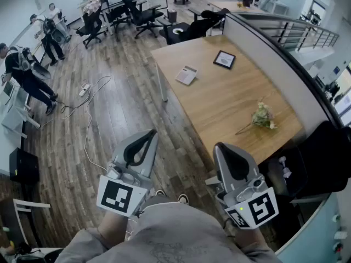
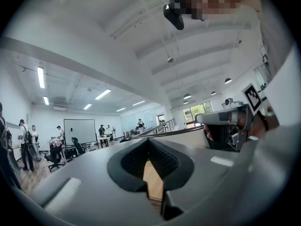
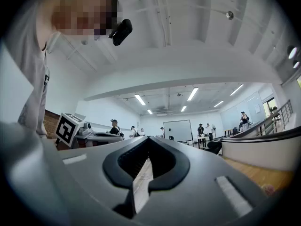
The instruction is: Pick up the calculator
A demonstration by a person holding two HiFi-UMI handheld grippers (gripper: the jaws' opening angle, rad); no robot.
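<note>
The calculator [image 1: 186, 74], a small white slab, lies flat near the far left end of the wooden table [image 1: 230, 100]. Both grippers hang close to my body, well short of it and off the table's near end. My left gripper [image 1: 147, 136] is shut and holds nothing; its jaws [image 2: 148, 142] point level. My right gripper [image 1: 223, 148] is shut and empty too, tilted a little upward [image 3: 148, 139]. Each gripper shows in the other's view: the right gripper [image 2: 230, 126] and the left gripper [image 3: 94, 136]. Neither gripper view shows the calculator.
A dark-framed tablet [image 1: 224, 59] lies beyond the calculator and a dried flower sprig [image 1: 262, 116] nearer me. A partition wall [image 1: 274, 53] runs along the table's right side. Office chairs [image 1: 137, 12], several people [image 1: 24, 73] and a floor cable [image 1: 88, 100] are to the left.
</note>
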